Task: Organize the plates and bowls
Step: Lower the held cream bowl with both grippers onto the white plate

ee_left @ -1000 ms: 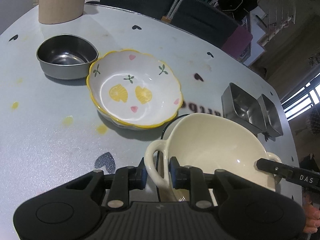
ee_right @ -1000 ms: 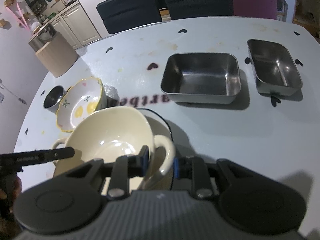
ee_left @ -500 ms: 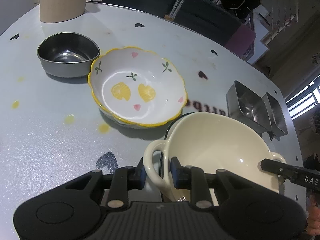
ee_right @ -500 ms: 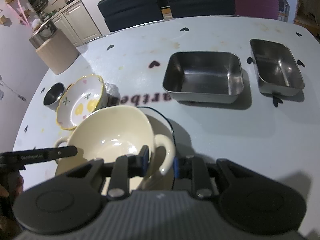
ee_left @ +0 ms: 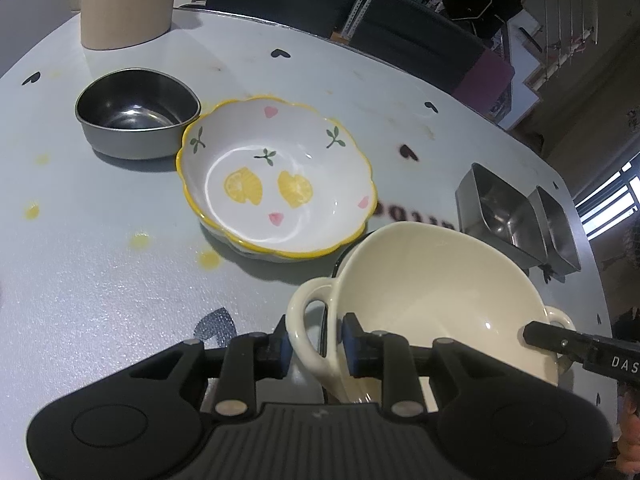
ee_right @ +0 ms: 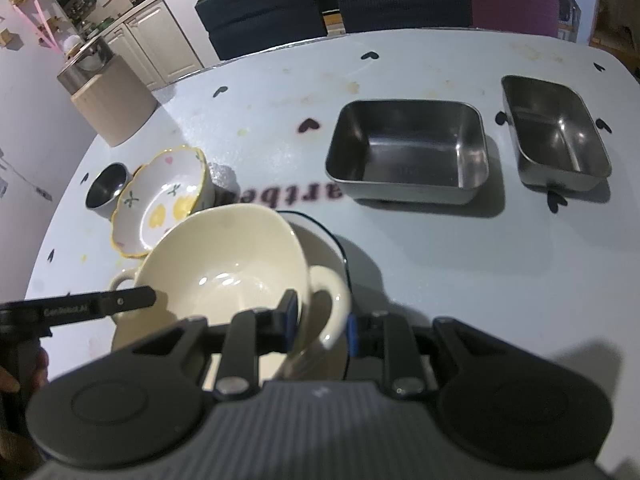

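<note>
Left wrist view: the left gripper (ee_left: 314, 346) is clenched on one loop handle of the cream two-handled bowl (ee_left: 432, 300), a blue-padded finger on each side of the loop. The bowl sits tilted at 5 o'clock of the frame, over a dark-rimmed plate (ee_left: 340, 262) of which only an edge shows. At 11 o'clock from the bowl, just beside it, lies the lemon-patterned bowl (ee_left: 276, 184) with its yellow scalloped rim, and touching that rim at 10 o'clock is the small steel bowl (ee_left: 136, 114). A beige ribbed cylinder (ee_left: 120, 0) stands farther off at 11 o'clock. Two steel trays appear at 3 o'clock, near the edge of the heart-printed table (ee_left: 100, 260).

From the right wrist, the right gripper (ee_right: 322, 322) grasps the opposite handle of the cream bowl, fingers closed on either side of the loop. The dark-rimmed plate shows beneath the bowl at 1 o'clock. The larger steel tray (ee_right: 408, 156) sits at 1 o'clock, well apart from the bowl, with the smaller steel tray (ee_right: 554, 132) beside it at 2 o'clock. The left gripper's fingertip reaches in from 9 o'clock.
</note>
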Demonstrator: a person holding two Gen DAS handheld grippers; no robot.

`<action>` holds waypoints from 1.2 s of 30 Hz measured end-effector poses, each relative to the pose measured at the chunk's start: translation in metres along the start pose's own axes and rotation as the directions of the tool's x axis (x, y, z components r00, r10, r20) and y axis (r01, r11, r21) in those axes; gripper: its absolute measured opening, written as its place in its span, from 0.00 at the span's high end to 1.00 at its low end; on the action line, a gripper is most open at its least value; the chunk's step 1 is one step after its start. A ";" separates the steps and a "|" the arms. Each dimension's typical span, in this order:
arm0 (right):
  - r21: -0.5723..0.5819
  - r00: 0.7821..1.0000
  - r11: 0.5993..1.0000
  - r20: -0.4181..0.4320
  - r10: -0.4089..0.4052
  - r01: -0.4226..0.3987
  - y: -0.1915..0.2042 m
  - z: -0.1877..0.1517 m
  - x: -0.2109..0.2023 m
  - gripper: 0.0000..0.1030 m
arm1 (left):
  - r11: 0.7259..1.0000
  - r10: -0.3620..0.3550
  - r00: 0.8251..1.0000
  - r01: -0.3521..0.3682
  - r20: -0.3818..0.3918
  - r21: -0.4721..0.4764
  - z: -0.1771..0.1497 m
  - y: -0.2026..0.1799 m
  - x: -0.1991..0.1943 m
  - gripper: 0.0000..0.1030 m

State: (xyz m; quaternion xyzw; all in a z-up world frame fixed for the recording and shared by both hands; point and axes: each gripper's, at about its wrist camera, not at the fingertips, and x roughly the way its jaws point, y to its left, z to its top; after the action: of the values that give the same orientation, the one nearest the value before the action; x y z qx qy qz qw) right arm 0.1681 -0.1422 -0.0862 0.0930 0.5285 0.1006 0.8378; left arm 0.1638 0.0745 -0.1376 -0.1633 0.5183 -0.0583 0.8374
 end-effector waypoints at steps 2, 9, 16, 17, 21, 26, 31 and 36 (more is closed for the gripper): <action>-0.007 1.000 1.000 -0.004 -0.003 0.003 0.000 0.000 0.000 0.72 | 1.000 0.002 1.000 -0.002 -0.001 -0.004 0.000 0.000 0.000 0.73; -0.022 0.999 1.000 -0.034 -0.005 0.004 -0.001 0.000 0.004 0.71 | 1.000 0.011 1.000 -0.011 0.000 0.010 0.000 -0.002 -0.001 0.73; -0.017 0.999 1.000 -0.051 -0.007 0.006 -0.004 0.000 0.007 0.71 | 1.000 0.013 1.000 -0.013 -0.001 0.019 -0.001 -0.004 0.000 0.73; -0.014 0.999 1.000 -0.051 -0.006 0.006 -0.004 0.001 0.007 0.71 | 1.000 0.014 1.000 -0.014 -0.001 0.021 -0.001 -0.004 0.000 0.73; -0.003 0.999 1.000 -0.051 -0.007 0.007 -0.005 0.002 0.008 0.71 | 1.000 0.015 1.000 -0.015 0.000 0.027 -0.001 -0.005 0.001 0.73; 0.018 0.998 1.000 -0.057 -0.001 0.002 -0.006 0.003 0.011 0.71 | 0.999 0.013 1.000 -0.013 0.002 0.031 -0.001 -0.006 0.000 0.74; 0.033 0.998 0.999 -0.068 0.008 -0.005 -0.009 0.003 0.012 0.71 | 0.999 0.014 1.000 -0.014 0.002 0.035 -0.001 -0.007 0.000 0.74; 0.058 0.997 0.998 -0.079 0.020 -0.015 -0.012 0.004 0.014 0.71 | 0.999 0.012 1.000 -0.012 0.002 0.042 -0.002 -0.007 -0.001 0.75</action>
State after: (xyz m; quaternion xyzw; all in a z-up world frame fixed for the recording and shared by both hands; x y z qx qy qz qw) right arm 0.1787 -0.1506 -0.0994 0.1174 0.5635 0.0963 0.8120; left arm 0.1623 0.0675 -0.1347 -0.1426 0.5170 -0.0642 0.8416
